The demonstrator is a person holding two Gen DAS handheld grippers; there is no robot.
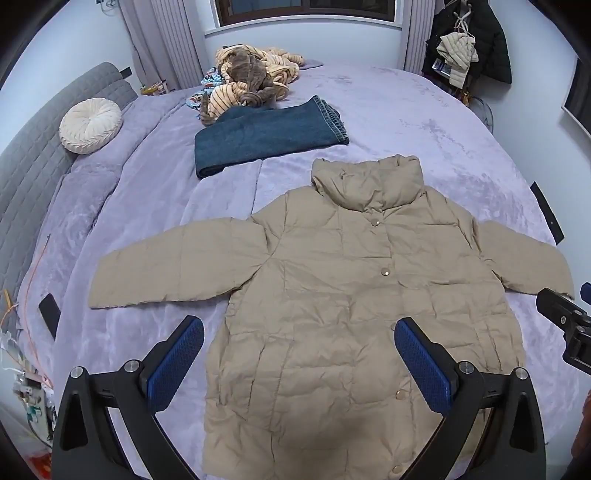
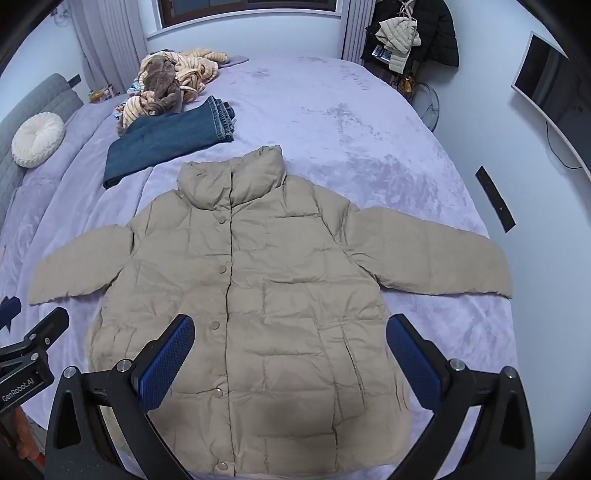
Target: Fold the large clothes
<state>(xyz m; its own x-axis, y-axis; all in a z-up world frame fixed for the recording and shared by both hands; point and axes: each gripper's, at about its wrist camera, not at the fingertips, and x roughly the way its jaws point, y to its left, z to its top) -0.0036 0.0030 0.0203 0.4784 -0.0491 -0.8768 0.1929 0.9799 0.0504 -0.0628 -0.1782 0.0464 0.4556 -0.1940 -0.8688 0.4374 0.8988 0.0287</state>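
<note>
A beige puffer jacket (image 1: pixel 343 295) lies flat and face up on the lilac bed cover (image 1: pixel 406 110), buttoned, collar toward the window, both sleeves spread out to the sides. My left gripper (image 1: pixel 299 325) hovers open above the jacket's lower left part, nothing between its blue pads. The right gripper (image 2: pixel 290 321) hangs open over the jacket (image 2: pixel 266 288), above its lower right part, also with nothing in it. Each gripper shows at the edge of the other's view: the right gripper (image 1: pixel 569 325) and the left gripper (image 2: pixel 26 339).
Folded blue jeans (image 1: pixel 269 136) lie beyond the jacket on the bed cover (image 2: pixel 351 122). Behind them is a heap of striped and brown clothes (image 1: pixel 251 77). A round cream cushion (image 1: pixel 90 125) rests by the grey headboard (image 1: pixel 33 158). Coats (image 2: pixel 410 33) hang at the far right.
</note>
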